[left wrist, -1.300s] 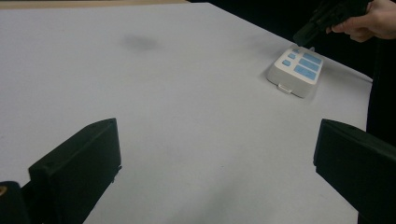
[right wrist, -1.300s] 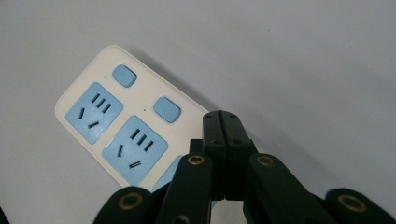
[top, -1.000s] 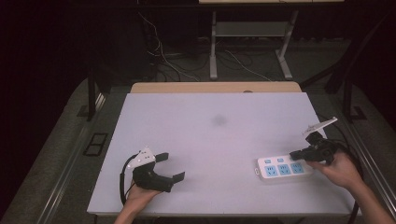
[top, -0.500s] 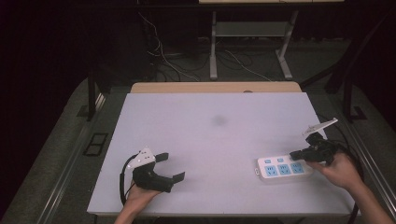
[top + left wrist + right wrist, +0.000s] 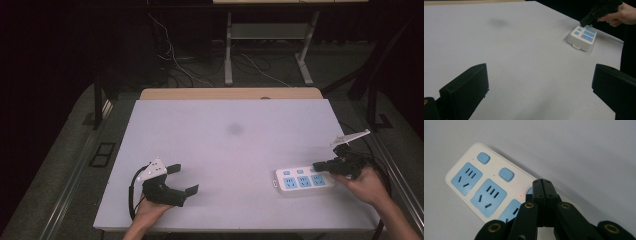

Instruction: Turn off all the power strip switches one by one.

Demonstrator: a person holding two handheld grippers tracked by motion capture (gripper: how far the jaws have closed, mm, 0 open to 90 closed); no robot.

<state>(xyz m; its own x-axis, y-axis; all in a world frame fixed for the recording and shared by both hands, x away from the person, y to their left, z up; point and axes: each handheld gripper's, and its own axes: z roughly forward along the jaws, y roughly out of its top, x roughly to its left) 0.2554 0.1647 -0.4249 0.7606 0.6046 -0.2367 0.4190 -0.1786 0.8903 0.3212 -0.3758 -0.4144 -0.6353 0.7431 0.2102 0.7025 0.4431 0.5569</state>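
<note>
1. While the left gripper [image 5: 182, 180] rests on the table [image 5: 230, 150] near its front left corner, held in the person's left hand [image 5: 147, 212], its two black jaws stand wide apart with nothing between them; in the left gripper view the bare table top shows in the gap.
2. On the right side of the table, near the front edge, lies a white power strip [image 5: 304, 180] with blue sockets and blue buttons, flat on the surface and well apart from the left gripper.
3. The right gripper [image 5: 320, 166], held in the person's right hand [image 5: 365, 182], reaches over the right end of the power strip with its jaws pressed together, gripping nothing.
4. From the right gripper view, the closed jaw tips [image 5: 543, 185] sit over the third blue button [image 5: 530, 191] of the power strip [image 5: 461, 165], mostly hiding it; whether they press it I cannot tell.
5. A small red light [image 5: 521, 195] glows on the strip just beside those tips.
6. The other two buttons [image 5: 506, 174] stand clear, each above its own socket [image 5: 488, 197].
7. A faint dark smudge [image 5: 234, 129] marks the middle of the table, away from both grippers.
8. Beyond the far edge, cables [image 5: 175, 65] lie on the dark floor.
</note>
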